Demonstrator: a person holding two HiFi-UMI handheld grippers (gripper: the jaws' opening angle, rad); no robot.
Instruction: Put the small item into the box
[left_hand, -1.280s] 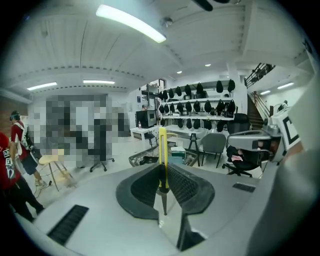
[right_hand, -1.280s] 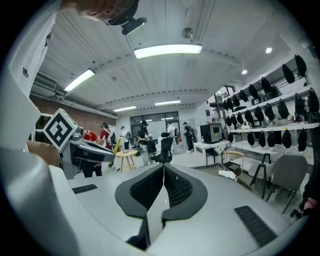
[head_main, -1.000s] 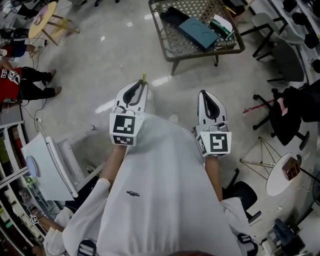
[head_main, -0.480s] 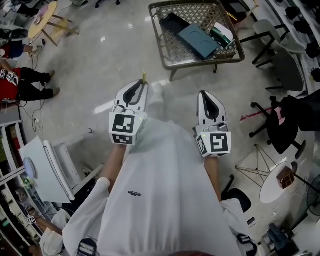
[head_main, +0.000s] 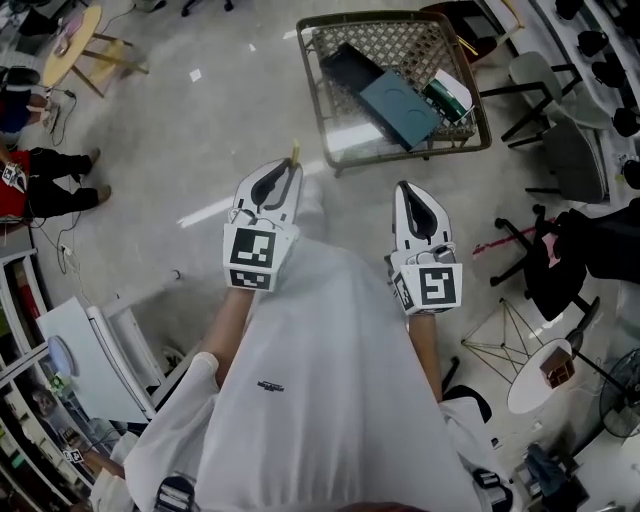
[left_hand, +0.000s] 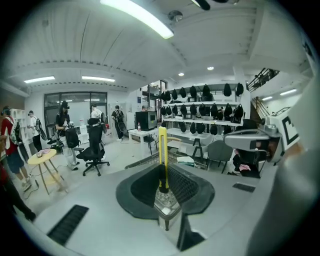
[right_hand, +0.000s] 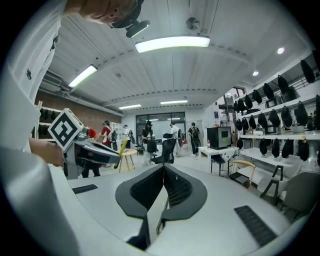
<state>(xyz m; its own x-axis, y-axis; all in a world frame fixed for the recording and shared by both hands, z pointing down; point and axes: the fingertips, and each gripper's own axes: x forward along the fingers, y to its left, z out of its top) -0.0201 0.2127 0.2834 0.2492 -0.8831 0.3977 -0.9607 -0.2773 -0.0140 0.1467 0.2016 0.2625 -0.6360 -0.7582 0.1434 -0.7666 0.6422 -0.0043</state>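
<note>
Yellow stick was clamped in the left gripper's jaws, right gripper closed empty; box on the desk lay well ahead, drop not yet made.

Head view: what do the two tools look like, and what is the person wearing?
Both the left tool and right tool have white teardrop-shaped shells with black ribbed linings. Each carries a cube with black-and-white square markers. The person wears a white short-sleeved shirt.

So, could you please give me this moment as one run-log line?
left gripper: shut on yellow stick | right gripper: shut, empty | wicker table: ahead, beyond both grippers
</note>
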